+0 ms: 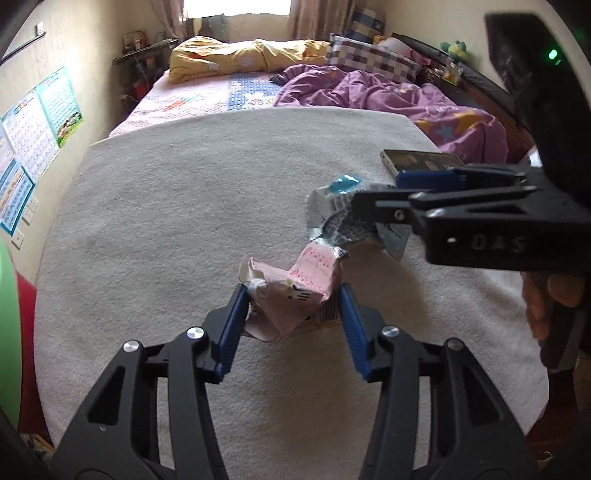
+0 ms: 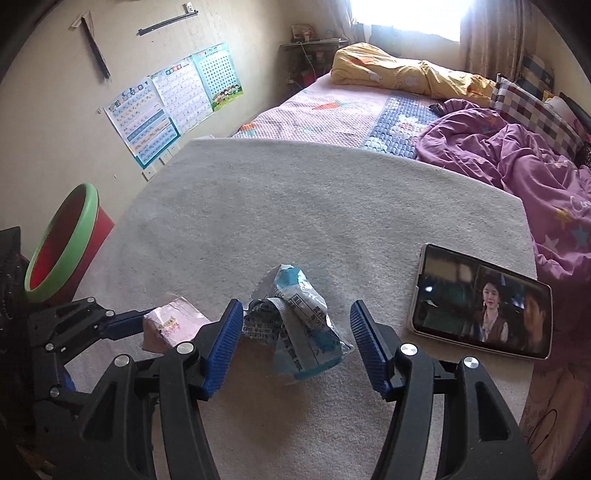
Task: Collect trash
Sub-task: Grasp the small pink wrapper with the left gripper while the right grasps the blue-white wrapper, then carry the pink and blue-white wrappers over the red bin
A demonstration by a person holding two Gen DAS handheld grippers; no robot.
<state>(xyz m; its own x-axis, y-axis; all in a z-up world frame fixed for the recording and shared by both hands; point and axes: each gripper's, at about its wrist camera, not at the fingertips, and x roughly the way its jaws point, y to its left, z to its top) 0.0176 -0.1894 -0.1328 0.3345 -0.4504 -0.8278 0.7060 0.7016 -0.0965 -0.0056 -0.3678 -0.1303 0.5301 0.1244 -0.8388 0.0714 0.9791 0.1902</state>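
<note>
Both tongs are being set astride wrappers on the worktop [image 2: 295,206].
Left tongs [image 1: 291,314] are pinching the pink wrapper [image 1: 291,291]; right tongs [image 2: 295,339], spread around the blue wrapper [image 2: 299,332], are risking nudging the phone [image 2: 480,302].

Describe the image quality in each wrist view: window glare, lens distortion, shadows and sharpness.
Left wrist view: the window is blown out white, the grey mat bulges from fisheye bending, and the pink wrapper is sharp. Right wrist view: the window glares again, the blue-and-silver wrapper looks slightly soft with a faint shadow beneath, and the phone screen stays readable.
</note>
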